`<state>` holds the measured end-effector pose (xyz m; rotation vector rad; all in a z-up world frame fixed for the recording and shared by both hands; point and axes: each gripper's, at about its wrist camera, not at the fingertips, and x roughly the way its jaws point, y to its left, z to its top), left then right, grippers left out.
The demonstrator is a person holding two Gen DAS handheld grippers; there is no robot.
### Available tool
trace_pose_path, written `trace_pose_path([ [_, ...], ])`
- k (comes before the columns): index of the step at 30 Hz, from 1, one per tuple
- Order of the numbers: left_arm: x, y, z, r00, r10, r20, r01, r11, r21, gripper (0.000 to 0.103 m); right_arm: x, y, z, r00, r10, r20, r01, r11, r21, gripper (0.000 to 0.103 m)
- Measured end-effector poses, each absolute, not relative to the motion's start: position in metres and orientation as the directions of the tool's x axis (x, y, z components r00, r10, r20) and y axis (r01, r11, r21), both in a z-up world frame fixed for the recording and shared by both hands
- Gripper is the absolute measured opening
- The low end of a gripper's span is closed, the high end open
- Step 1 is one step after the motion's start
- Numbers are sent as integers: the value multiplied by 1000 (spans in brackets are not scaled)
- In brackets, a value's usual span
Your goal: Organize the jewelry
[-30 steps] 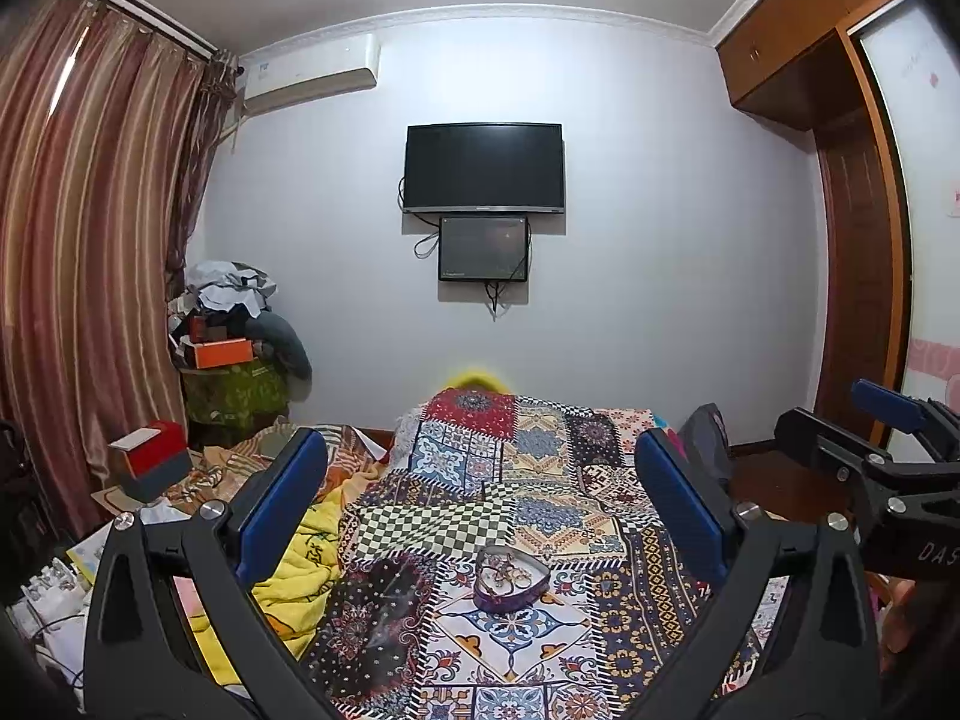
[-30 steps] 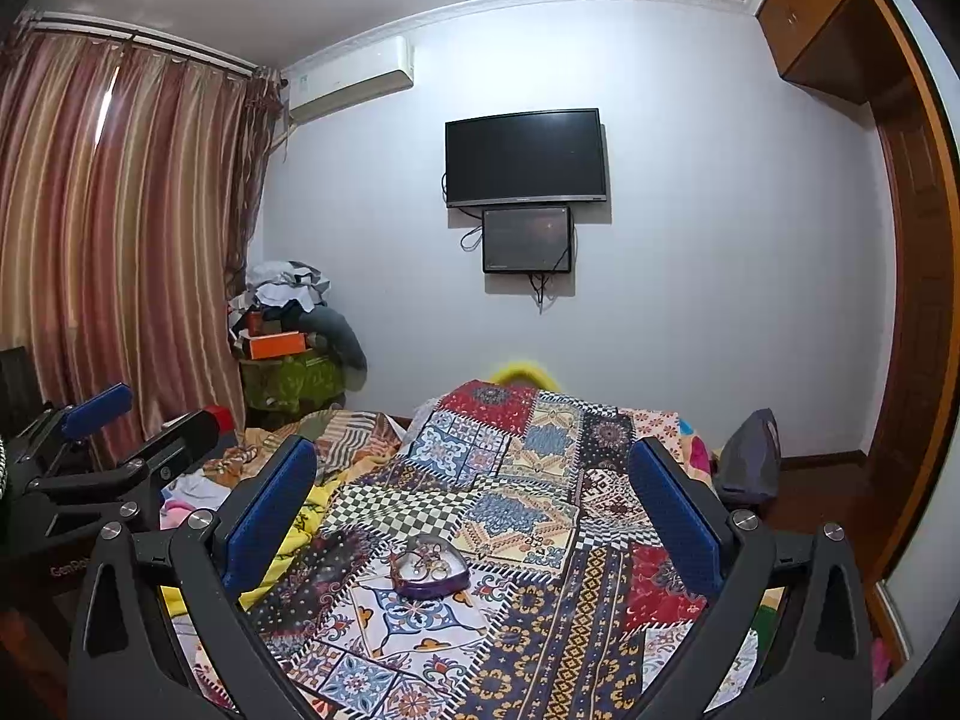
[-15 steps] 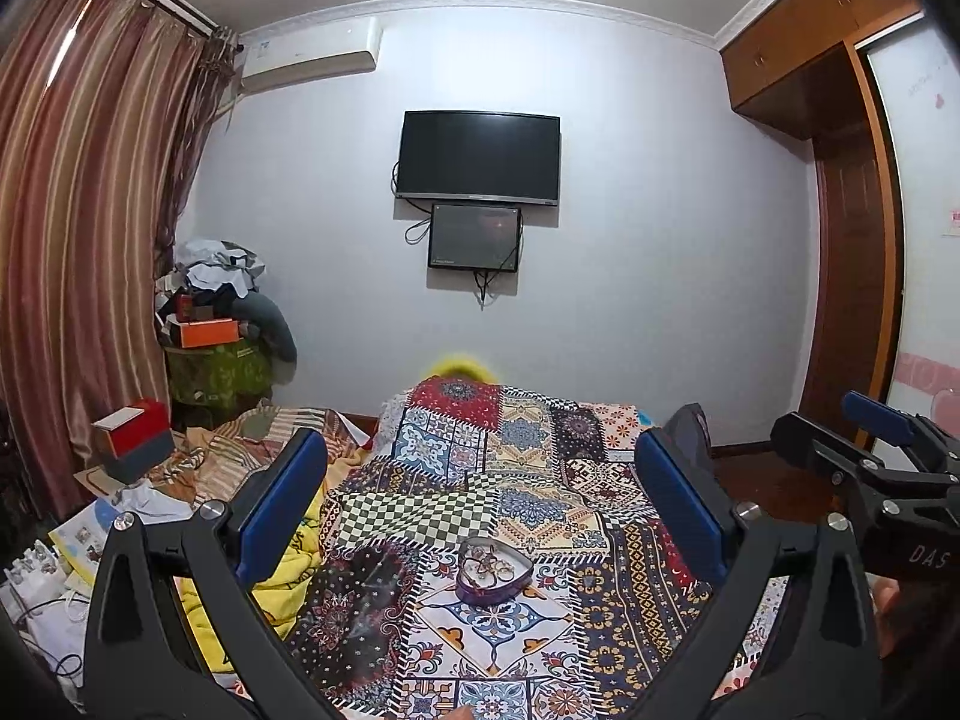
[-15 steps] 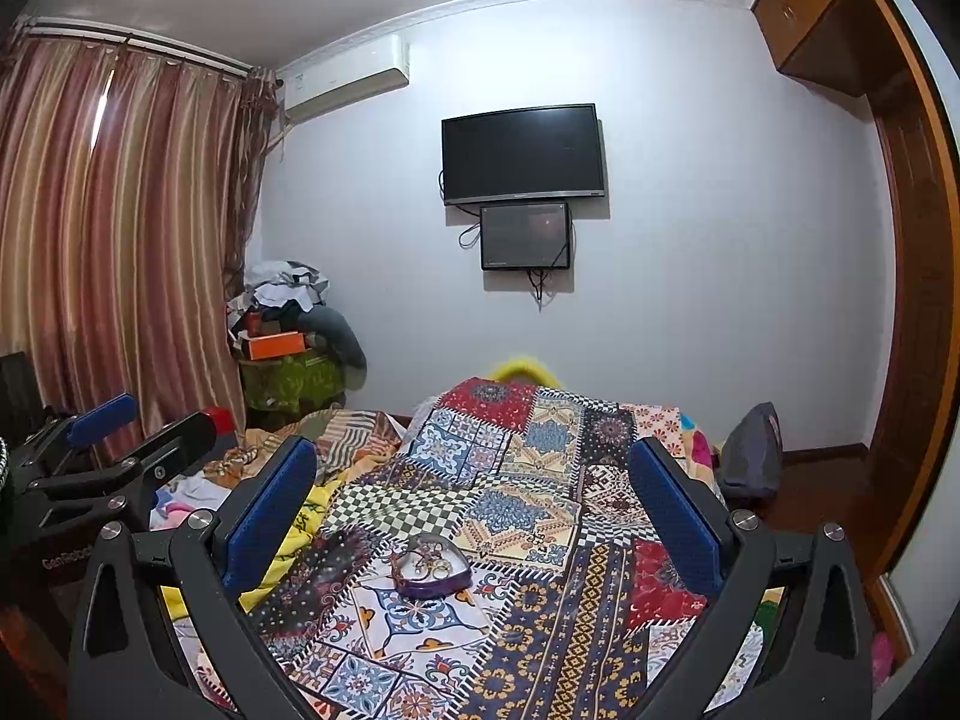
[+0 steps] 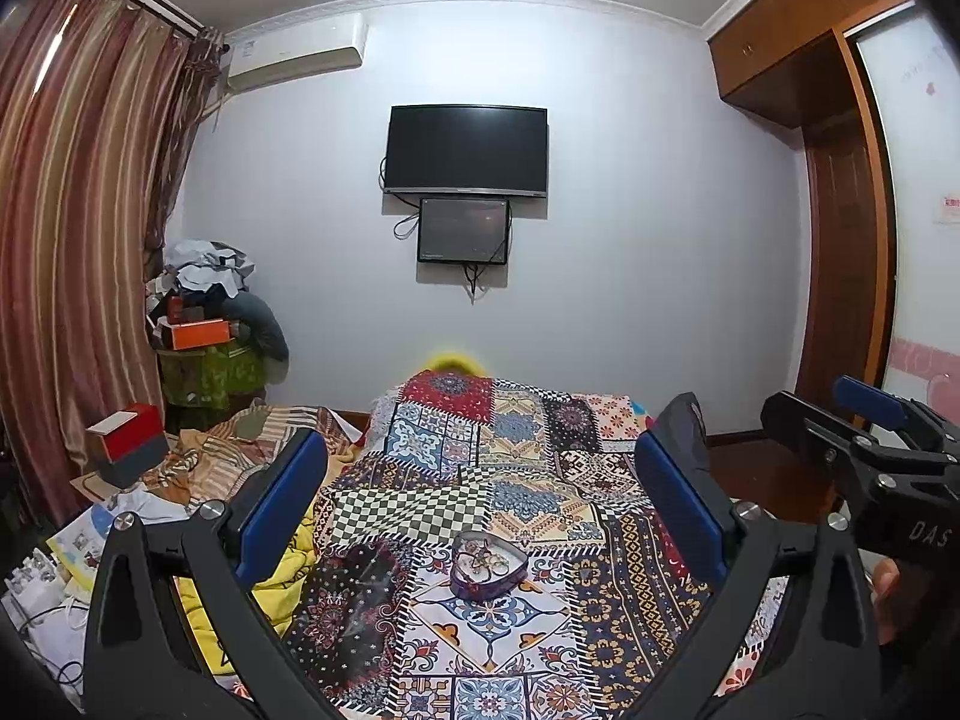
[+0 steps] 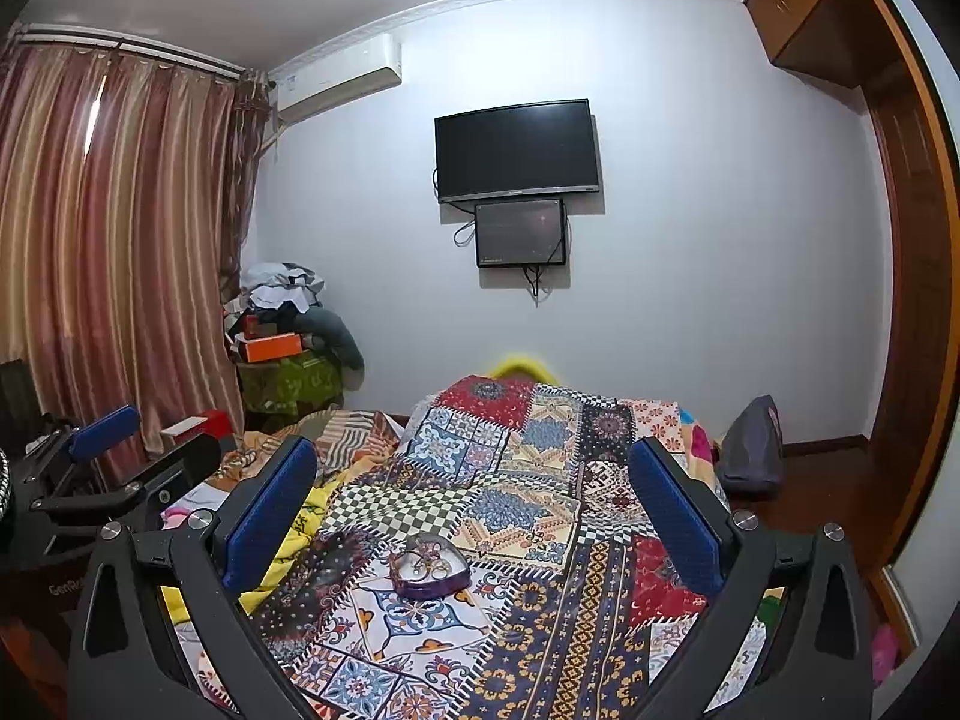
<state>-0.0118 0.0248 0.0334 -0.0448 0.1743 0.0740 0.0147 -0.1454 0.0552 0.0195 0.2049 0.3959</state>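
Note:
A purple heart-shaped box (image 5: 487,565) (image 6: 429,565) lies open on the patchwork bedspread (image 5: 528,462) (image 6: 540,492), holding several small pieces of jewelry. My left gripper (image 5: 480,492) hovers above and short of the box, open, nothing between its blue pads. My right gripper (image 6: 471,492) also hangs open over the bed, the box below and between its fingers. Each view shows the other gripper at its edge: the right gripper (image 5: 858,420) at the right of the left wrist view, the left gripper (image 6: 114,450) at the left of the right wrist view.
A yellow blanket (image 5: 288,564) and striped cloth lie left of the bedspread. A red and grey box (image 5: 126,444) and papers sit at far left. A cluttered stand (image 5: 204,360) is by the curtain. A dark bag (image 6: 750,450) stands at right. A hand (image 5: 888,594) shows at right.
Both grippers have tilted slightly downward, so the box and the wall TV sit higher in the views. The box has not moved. Both grippers stay open.

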Motion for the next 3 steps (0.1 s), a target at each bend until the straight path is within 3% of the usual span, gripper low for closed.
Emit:
trace_pose_path([
  [3,-10,24,32,980,75,-182,-82,996,-31,103,15,-144,55,901,387,-199,-384,922,55,103],
])
